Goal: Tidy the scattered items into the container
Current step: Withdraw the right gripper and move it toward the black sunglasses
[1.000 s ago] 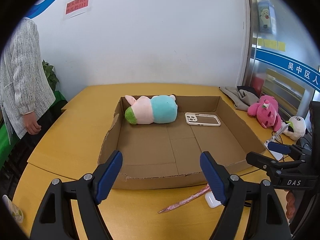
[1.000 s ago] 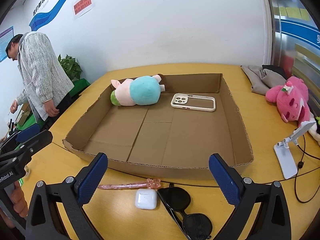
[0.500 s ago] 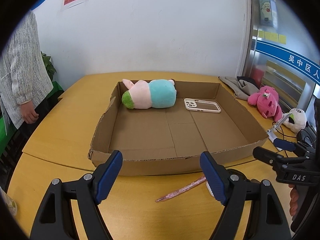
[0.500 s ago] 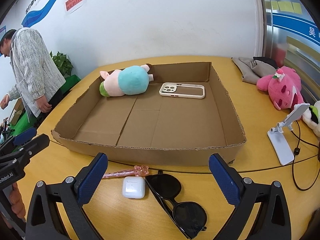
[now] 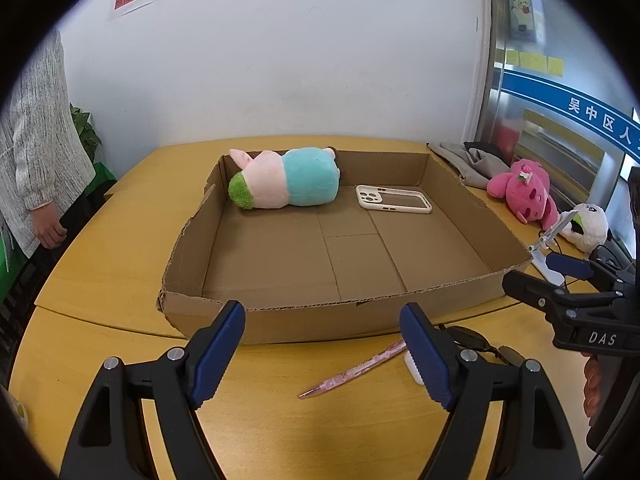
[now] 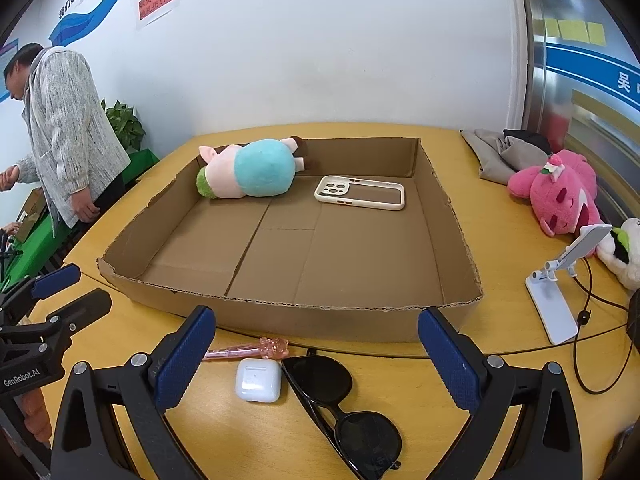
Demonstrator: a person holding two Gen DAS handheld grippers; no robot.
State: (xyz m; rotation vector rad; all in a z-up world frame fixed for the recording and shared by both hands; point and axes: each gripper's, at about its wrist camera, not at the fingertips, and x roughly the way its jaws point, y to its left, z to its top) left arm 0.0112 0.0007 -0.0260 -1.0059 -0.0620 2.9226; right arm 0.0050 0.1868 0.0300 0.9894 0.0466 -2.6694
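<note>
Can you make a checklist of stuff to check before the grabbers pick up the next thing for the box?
1. Both sets of jaws open: ok. The left gripper and right gripper are wide open and hold nothing.
2. Room in the box: ok. Only the plush toy and phone case lie at its far end.
3. Things left outside: ok. The pen, earbud case and sunglasses lie in front of the box.
4. Earbud case free to grab: not ok. The pen and sunglasses crowd against it.
5. Grippers apart: ok.
</note>
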